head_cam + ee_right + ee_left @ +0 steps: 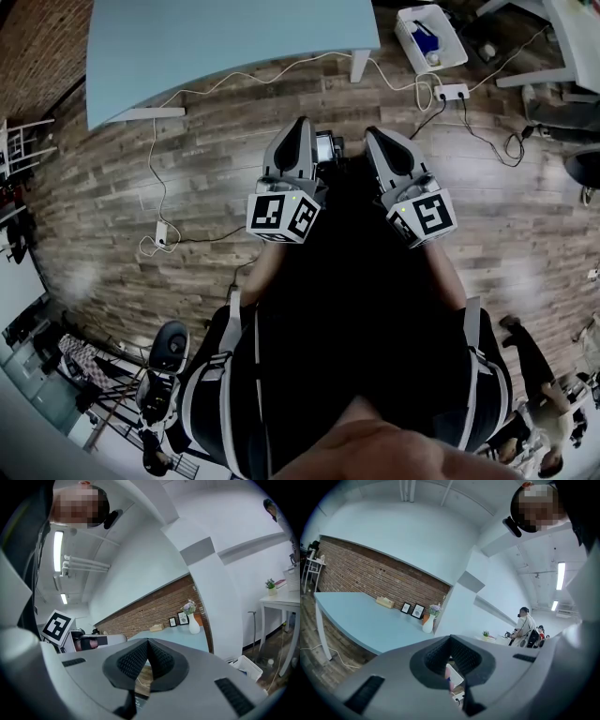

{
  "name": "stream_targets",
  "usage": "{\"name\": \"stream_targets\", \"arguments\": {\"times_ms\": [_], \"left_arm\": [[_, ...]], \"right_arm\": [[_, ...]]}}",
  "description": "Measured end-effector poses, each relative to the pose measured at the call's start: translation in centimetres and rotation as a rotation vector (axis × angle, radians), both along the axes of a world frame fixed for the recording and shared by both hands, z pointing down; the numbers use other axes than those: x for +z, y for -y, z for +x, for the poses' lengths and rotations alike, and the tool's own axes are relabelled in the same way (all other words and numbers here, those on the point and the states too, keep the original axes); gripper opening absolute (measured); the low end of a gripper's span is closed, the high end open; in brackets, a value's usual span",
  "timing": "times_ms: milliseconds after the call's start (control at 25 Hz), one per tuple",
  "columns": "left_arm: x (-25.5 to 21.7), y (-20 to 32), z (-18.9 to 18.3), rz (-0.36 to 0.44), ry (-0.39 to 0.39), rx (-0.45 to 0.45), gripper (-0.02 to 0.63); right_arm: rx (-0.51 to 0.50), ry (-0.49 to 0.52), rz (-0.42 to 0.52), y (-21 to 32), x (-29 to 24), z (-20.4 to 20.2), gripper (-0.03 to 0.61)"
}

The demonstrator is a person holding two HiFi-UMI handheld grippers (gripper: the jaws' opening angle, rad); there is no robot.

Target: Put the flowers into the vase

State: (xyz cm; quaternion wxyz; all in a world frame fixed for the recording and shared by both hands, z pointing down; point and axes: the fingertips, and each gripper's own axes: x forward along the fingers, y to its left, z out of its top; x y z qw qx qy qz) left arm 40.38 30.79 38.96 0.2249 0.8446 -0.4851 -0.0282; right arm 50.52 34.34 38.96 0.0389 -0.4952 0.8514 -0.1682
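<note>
Standing far beyond the jaws: vase (428, 624)

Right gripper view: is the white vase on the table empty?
No, the white vase on the blue table has purple flowers standing in it.

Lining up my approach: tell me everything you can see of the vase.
The vase looks small in both gripper views. It is white and smooth, possibly ceramic, with a rounded belly narrowing to a slim neck. It stands upright at the far end of the light blue table, near the brick wall and beside two framed pictures. Pale purple flowers already stand in it.
</note>
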Motion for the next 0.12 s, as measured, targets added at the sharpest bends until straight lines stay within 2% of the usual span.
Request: {"name": "stream_targets", "arguments": {"times_ms": [120], "left_arm": [[0.00, 0.54, -0.64, 0.002, -0.001, -0.004, 0.029]], "right_arm": [[0.000, 0.000, 0.006, 0.53, -0.12, -0.51, 0.018]]}}
